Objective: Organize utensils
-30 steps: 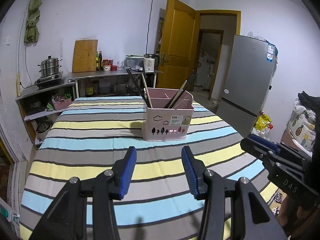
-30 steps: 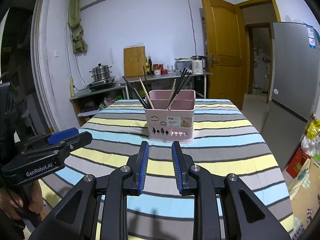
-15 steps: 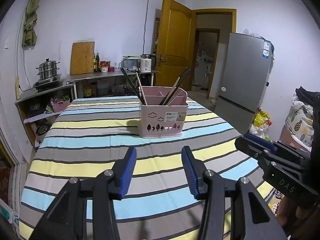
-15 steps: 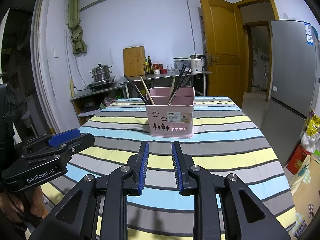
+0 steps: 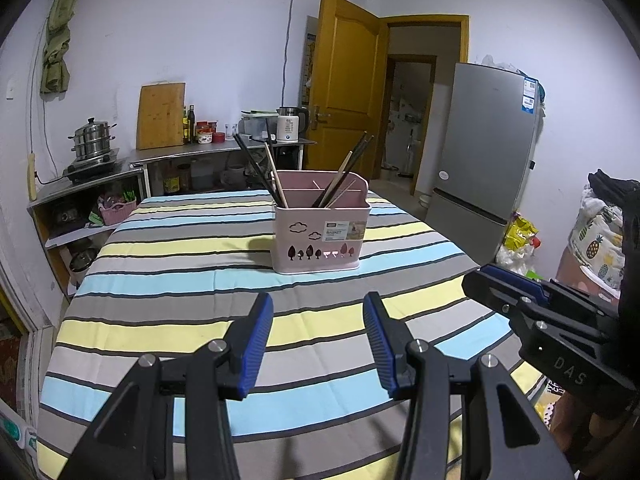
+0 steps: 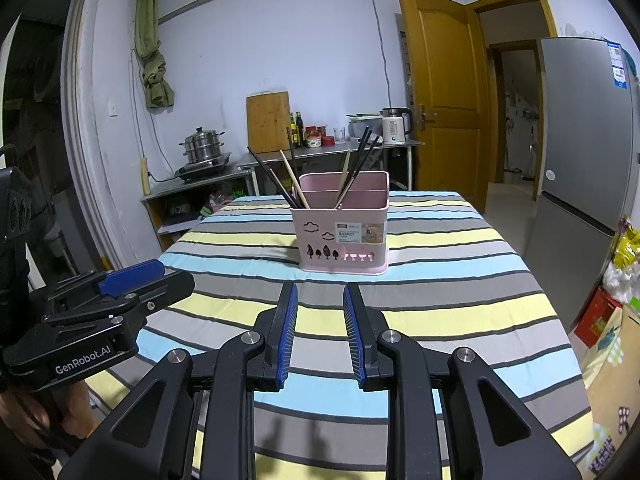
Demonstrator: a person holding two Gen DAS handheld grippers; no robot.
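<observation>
A pink utensil basket [image 5: 322,236] stands upright on the striped tablecloth [image 5: 180,292], also in the right wrist view [image 6: 342,236]. Several dark and wooden chopsticks [image 5: 260,170] lean in its compartments [image 6: 288,178]. My left gripper [image 5: 318,304] is open and empty, well in front of the basket over the cloth. My right gripper [image 6: 319,292] is open with a narrower gap, empty, also in front of the basket. Each gripper shows at the side of the other's view: the right one [image 5: 532,304], the left one [image 6: 116,292].
A steel counter [image 5: 224,150] at the back holds a cutting board, bottles, a kettle and a steamer pot [image 5: 93,140]. A grey fridge [image 5: 486,144] and an orange door [image 5: 348,80] stand right. Bags [image 5: 600,236] lie right of the table.
Both grippers have pulled back from the basket, which now looks smaller and farther away. Their jaw openings are unchanged.
</observation>
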